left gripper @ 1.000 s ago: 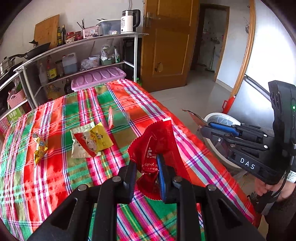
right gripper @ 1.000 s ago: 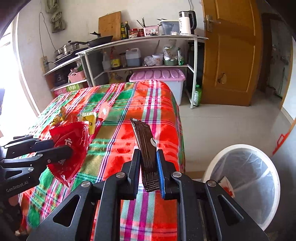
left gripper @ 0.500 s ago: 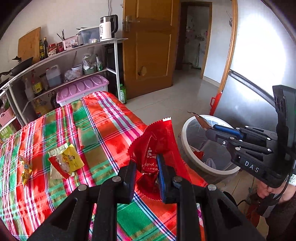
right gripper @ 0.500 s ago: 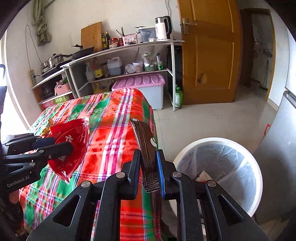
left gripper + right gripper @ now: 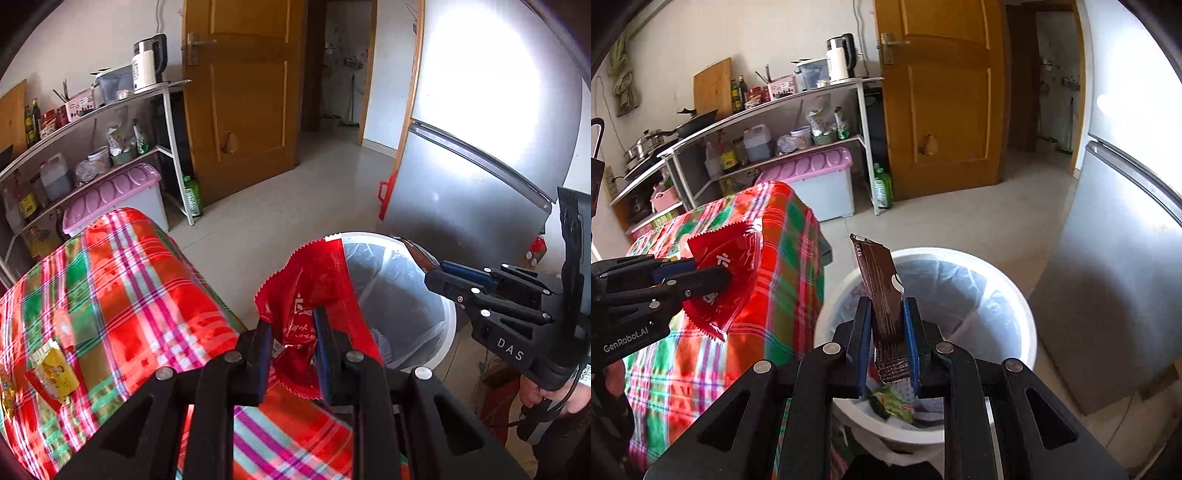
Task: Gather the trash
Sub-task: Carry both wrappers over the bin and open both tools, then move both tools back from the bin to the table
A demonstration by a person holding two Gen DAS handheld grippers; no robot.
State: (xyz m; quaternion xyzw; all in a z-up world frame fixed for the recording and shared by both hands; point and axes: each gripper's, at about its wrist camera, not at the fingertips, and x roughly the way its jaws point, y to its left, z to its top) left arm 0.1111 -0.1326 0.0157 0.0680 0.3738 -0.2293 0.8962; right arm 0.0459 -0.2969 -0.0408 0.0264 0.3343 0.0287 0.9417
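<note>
My left gripper (image 5: 293,325) is shut on a red snack wrapper (image 5: 314,280) and holds it at the table's right edge, beside the white bin (image 5: 399,295). The left gripper also shows in the right wrist view (image 5: 713,275) with the red wrapper (image 5: 727,273). My right gripper (image 5: 886,325) is shut on a dark brown wrapper (image 5: 882,291) and holds it upright over the white bin (image 5: 964,291), which is lined with a clear bag and holds some trash. The right gripper (image 5: 439,275) also shows in the left wrist view, over the bin's far side.
The table with a plaid cloth (image 5: 122,280) still carries a yellow and red packet (image 5: 51,373) and a clear wrapper (image 5: 77,325). A grey fridge (image 5: 1115,288) stands right of the bin. A shelf unit (image 5: 783,125), a pink-lidded box (image 5: 809,170) and a wooden door (image 5: 942,103) are behind.
Both grippers have swung right, away from the table and toward the bin, each still holding its wrapper. The right gripper is now over the bin opening.
</note>
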